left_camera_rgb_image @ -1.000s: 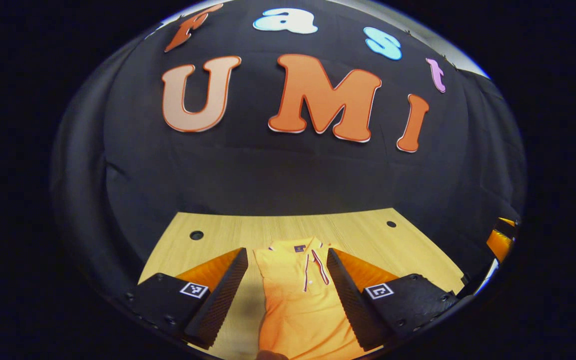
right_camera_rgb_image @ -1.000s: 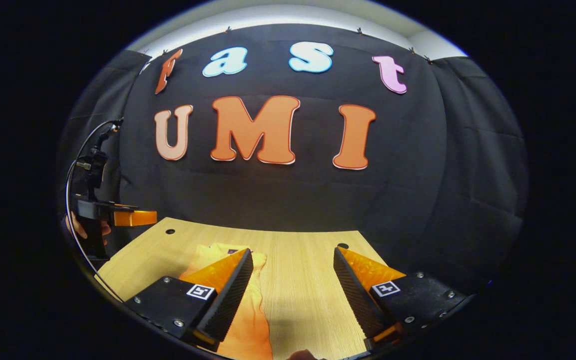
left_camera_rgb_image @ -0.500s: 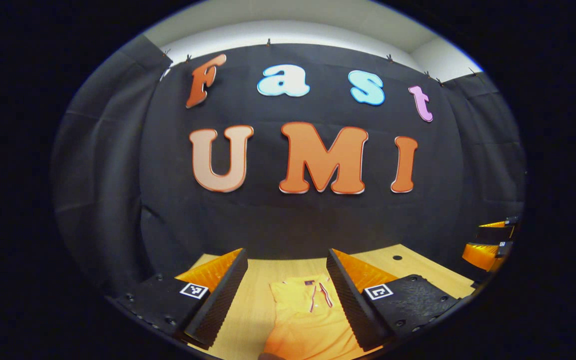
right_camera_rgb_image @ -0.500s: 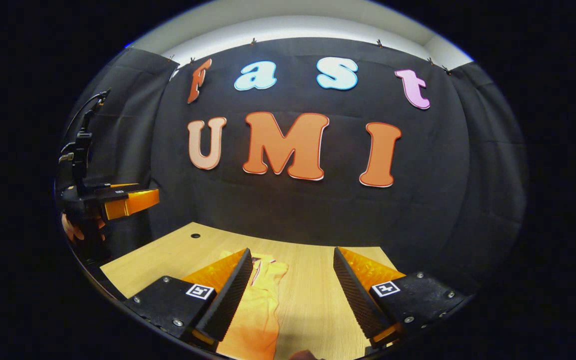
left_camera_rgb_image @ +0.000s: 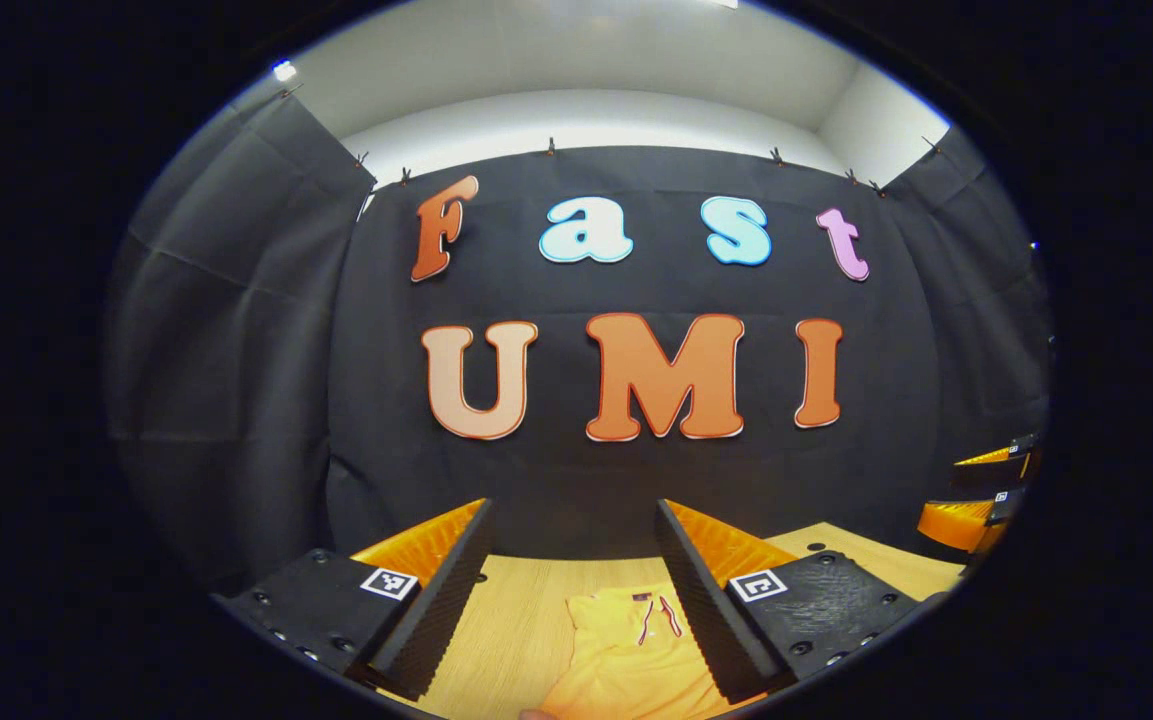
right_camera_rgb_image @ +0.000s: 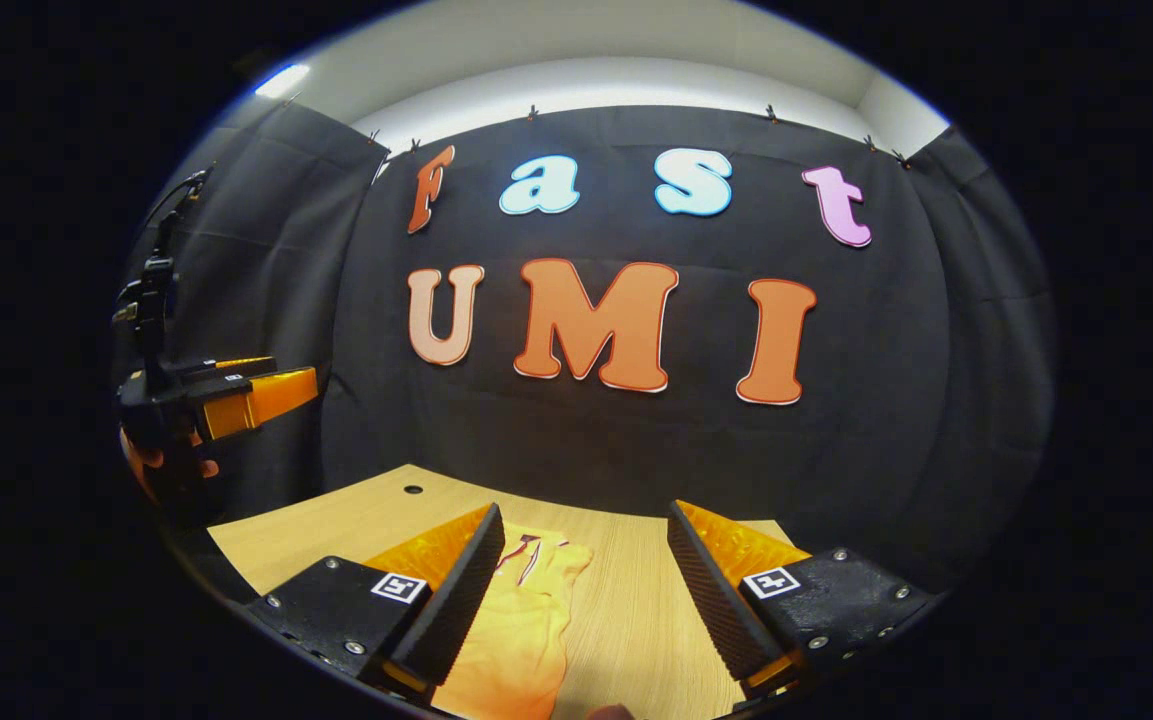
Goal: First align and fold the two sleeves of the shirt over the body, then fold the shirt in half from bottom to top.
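Note:
An orange polo shirt (left_camera_rgb_image: 626, 655) lies flat on the wooden table (left_camera_rgb_image: 511, 640), its collar and striped placket toward the back wall. In the left gripper view my left gripper (left_camera_rgb_image: 572, 506) hovers open above the shirt's near part, holding nothing. In the right gripper view my right gripper (right_camera_rgb_image: 584, 510) is also open and empty, with the shirt (right_camera_rgb_image: 526, 620) under its left finger. The left gripper (right_camera_rgb_image: 294, 372) shows again at the far left of that view, raised high in a hand (right_camera_rgb_image: 161, 462). The right gripper (left_camera_rgb_image: 971, 490) appears at the right edge of the left gripper view.
The table (right_camera_rgb_image: 626, 620) ends at the black cloth wall behind. Small round holes (right_camera_rgb_image: 413, 490) sit near its back corners. A cable rises from the left gripper's body (right_camera_rgb_image: 151, 290). White ceiling runs above the cloth.
Both grippers have risen and tilted upward, away from the shirt. The shirt and table have slid down in both views. Both stay open.

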